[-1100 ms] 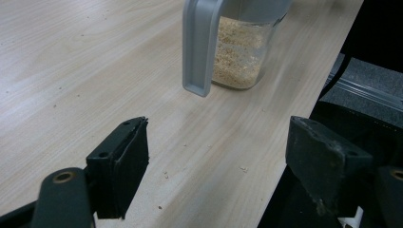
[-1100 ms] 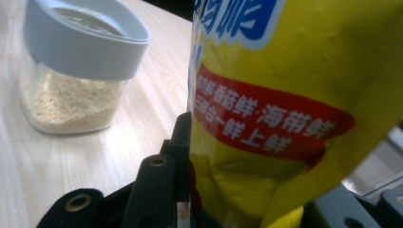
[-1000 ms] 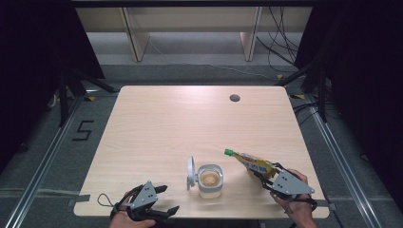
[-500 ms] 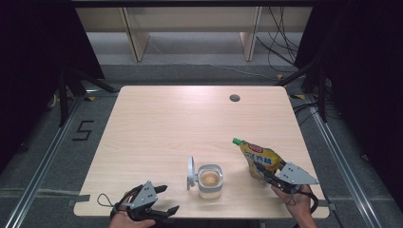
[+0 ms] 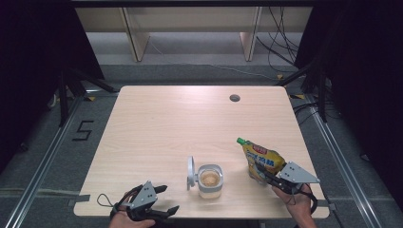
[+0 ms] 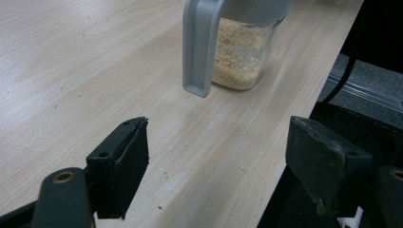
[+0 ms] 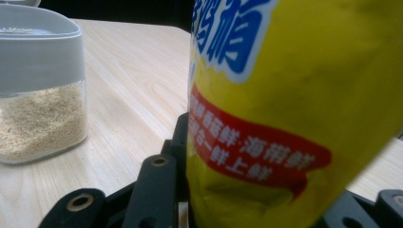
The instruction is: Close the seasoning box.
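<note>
A yellow pouch [image 5: 263, 159] with a green cap stands nearly upright at the table's front right, and my right gripper [image 5: 264, 175] is shut on its lower part. In the right gripper view the pouch [image 7: 294, 109] rises between the black jaws, with blue and red print on it. A clear jar [image 5: 209, 180] of pale granules sits near the front edge, its grey flip lid [image 5: 190, 172] open to the left. My left gripper [image 5: 164, 199] rests open at the front left. The jar [image 6: 242, 52] stands just beyond its spread jaws, which hold nothing.
The light wooden table [image 5: 180, 123] has a round cable hole [image 5: 234, 98] at the back right. Small crumbs lie on the wood near the jar [image 6: 204, 152]. The table's front edge runs close under both hands.
The right gripper has tipped the pouch from lying slanted on the table to nearly upright and shifted it slightly right. The left gripper has stayed put.
</note>
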Demonstrator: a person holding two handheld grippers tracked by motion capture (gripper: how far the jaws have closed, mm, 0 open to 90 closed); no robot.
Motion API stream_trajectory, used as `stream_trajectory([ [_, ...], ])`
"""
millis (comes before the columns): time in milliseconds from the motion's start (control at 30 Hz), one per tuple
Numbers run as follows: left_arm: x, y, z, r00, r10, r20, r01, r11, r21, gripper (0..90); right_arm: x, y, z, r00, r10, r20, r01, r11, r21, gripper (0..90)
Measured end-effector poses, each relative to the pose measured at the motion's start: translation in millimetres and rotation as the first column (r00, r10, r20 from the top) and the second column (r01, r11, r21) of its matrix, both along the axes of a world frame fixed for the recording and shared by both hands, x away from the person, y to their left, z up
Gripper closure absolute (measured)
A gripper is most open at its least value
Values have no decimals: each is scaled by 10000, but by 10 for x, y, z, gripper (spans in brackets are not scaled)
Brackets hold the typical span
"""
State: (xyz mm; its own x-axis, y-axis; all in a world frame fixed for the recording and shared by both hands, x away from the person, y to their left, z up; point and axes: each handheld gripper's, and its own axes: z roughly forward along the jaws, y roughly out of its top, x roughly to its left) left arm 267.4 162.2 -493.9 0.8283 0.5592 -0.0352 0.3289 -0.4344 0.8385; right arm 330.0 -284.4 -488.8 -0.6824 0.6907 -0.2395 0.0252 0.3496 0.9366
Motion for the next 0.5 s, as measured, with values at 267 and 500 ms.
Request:
stream_trajectory([
  [267, -15, -11, -9, 9996, 156, -255, -160, 9997, -174, 221, -9, -73, -22, 9996, -280, -77, 282, 9991, 301, 662],
  [500, -10, -7, -14, 9996, 222, -197, -226, 9996, -163, 221, -45, -106, -11, 9983, -479, -343, 493, 9979, 413, 615],
])
